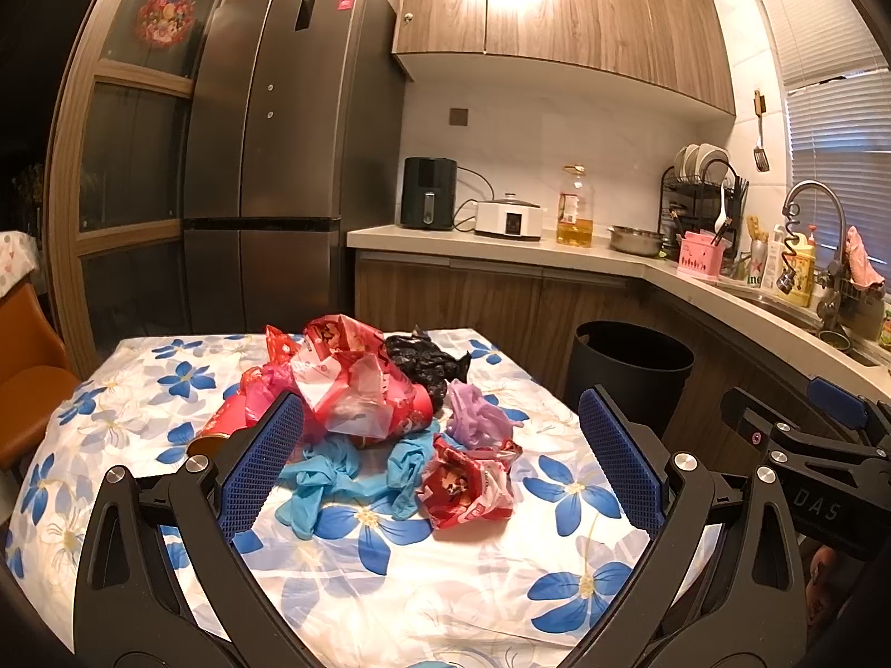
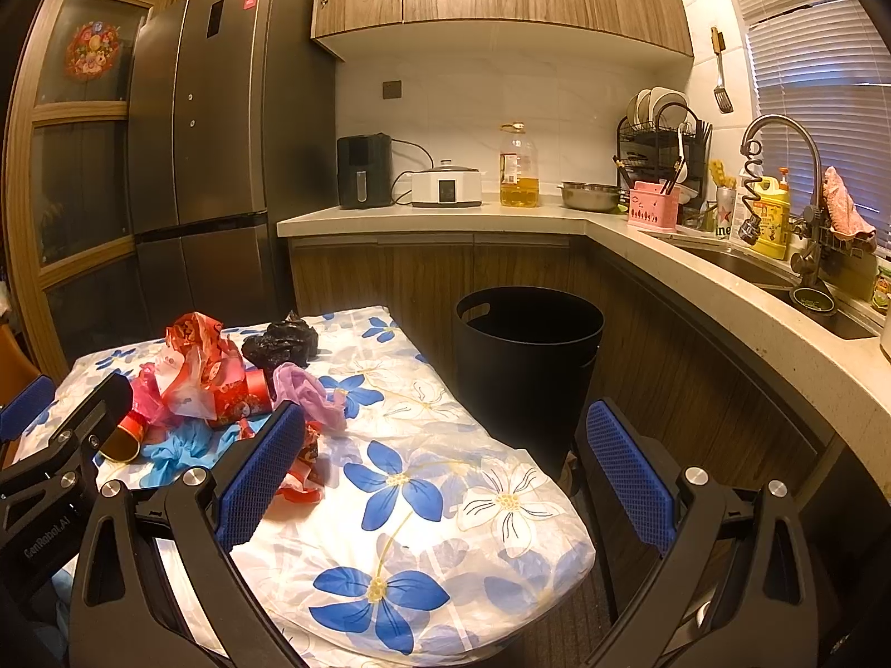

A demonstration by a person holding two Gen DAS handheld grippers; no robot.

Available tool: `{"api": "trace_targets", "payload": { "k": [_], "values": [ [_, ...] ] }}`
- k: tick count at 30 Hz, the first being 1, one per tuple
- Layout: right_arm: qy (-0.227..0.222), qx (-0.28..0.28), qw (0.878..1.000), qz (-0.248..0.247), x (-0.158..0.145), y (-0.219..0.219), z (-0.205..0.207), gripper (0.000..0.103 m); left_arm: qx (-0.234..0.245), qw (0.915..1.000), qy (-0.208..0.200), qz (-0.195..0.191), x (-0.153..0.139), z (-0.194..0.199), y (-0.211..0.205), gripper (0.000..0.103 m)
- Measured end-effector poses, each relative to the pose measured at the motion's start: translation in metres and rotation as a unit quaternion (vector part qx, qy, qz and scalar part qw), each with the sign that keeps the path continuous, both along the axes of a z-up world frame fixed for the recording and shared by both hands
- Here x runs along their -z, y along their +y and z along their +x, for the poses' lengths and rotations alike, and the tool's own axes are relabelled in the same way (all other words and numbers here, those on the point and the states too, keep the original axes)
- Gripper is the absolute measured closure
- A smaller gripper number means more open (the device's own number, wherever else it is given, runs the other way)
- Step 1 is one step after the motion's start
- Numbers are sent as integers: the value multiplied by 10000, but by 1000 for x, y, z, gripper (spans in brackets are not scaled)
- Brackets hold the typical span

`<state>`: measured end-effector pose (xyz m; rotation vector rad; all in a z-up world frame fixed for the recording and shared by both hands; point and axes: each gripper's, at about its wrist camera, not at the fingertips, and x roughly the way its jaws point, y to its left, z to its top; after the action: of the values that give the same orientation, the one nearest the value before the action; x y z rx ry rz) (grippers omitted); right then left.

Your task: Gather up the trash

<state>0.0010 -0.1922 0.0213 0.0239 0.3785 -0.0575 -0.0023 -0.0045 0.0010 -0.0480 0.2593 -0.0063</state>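
Just one bin [image 2: 529,356], two grippers.

A table covered by a white cloth with blue flowers [image 1: 562,495] carries a heap of trash toward its far left: red plastic bags [image 1: 345,378], a black bag [image 1: 423,362], a purple bag [image 1: 476,414], blue gloves [image 1: 356,473], a red cup [image 1: 217,428] on its side and a crumpled red wrapper [image 1: 468,484] nearest.

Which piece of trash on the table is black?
The crumpled black plastic bag at the far side of the pile, toward the black bin. The other pieces are red, pink, purple or blue; it alone is black.
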Motion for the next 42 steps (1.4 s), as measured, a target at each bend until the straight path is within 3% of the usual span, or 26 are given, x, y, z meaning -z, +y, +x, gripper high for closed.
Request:
{"api": "trace_targets", "payload": {
  "k": [42],
  "values": [
    [17, -10, 10000, 6, 0, 0, 3, 5, -2, 10000, 20, -34, -1, 0, 2, 5]
  ]
}}
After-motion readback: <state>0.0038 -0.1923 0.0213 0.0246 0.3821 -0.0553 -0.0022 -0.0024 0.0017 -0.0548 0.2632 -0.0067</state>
